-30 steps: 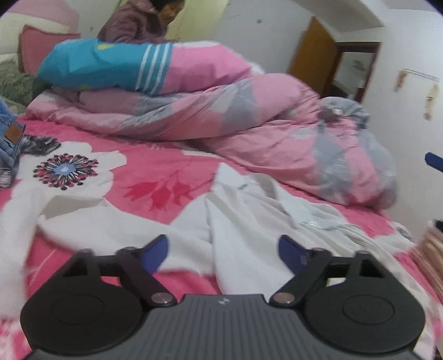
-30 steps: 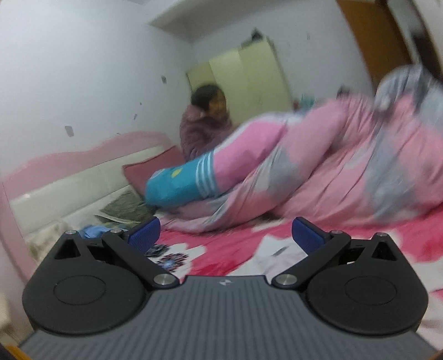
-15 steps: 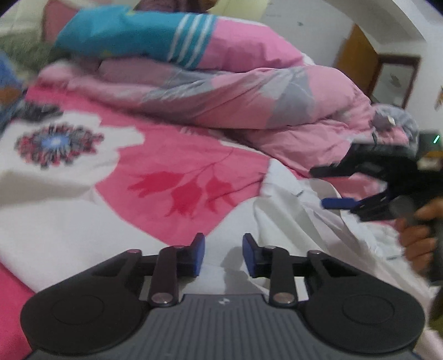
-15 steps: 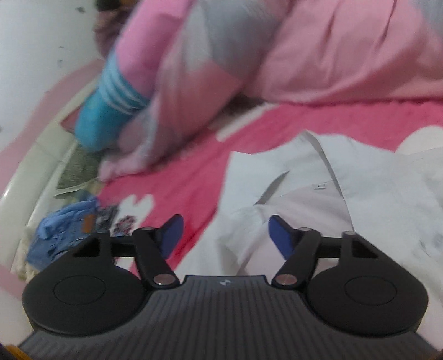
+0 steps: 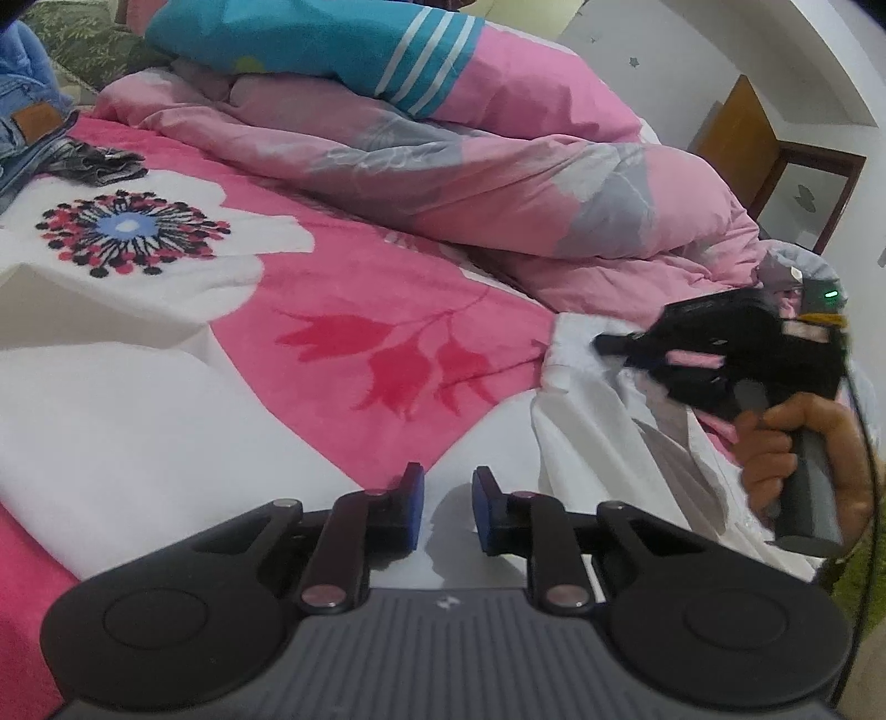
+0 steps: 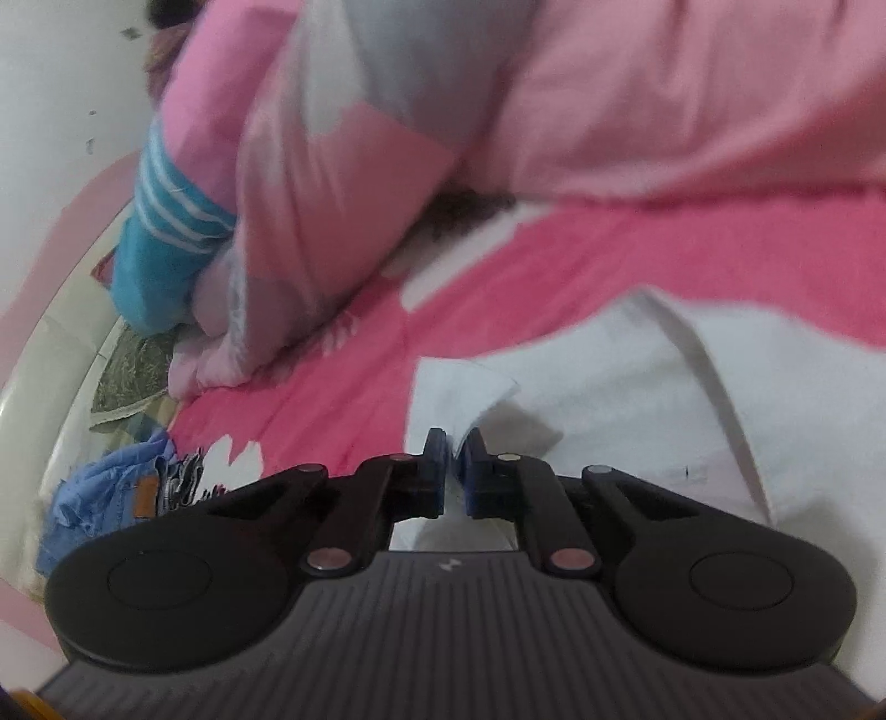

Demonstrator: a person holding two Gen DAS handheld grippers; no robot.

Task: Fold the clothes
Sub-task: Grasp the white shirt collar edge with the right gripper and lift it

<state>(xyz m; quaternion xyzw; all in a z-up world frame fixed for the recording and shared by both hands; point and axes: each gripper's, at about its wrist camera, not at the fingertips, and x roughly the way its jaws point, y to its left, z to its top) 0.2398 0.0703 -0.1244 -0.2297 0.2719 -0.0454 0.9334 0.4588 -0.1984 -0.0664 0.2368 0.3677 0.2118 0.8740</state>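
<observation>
A white shirt (image 5: 587, 437) lies crumpled on the pink floral bedsheet (image 5: 343, 310). In the right wrist view the shirt (image 6: 637, 387) fills the lower right. My right gripper (image 6: 453, 471) is shut on a fold of the shirt's edge near the collar. It also shows in the left wrist view (image 5: 620, 349), held by a hand at the shirt's far corner. My left gripper (image 5: 447, 501) is low over white fabric at the shirt's near edge, jaws narrowly apart with nothing visibly between them.
A bunched pink and grey duvet (image 5: 498, 166) with a blue striped pillow (image 5: 310, 44) lies across the back of the bed. Blue jeans (image 5: 27, 116) sit at the far left. A wooden door (image 5: 736, 127) stands at the right.
My right gripper swung down onto the shirt and closed on its edge. My left gripper narrowed from wide open and moved down and forward to the shirt's near edge.
</observation>
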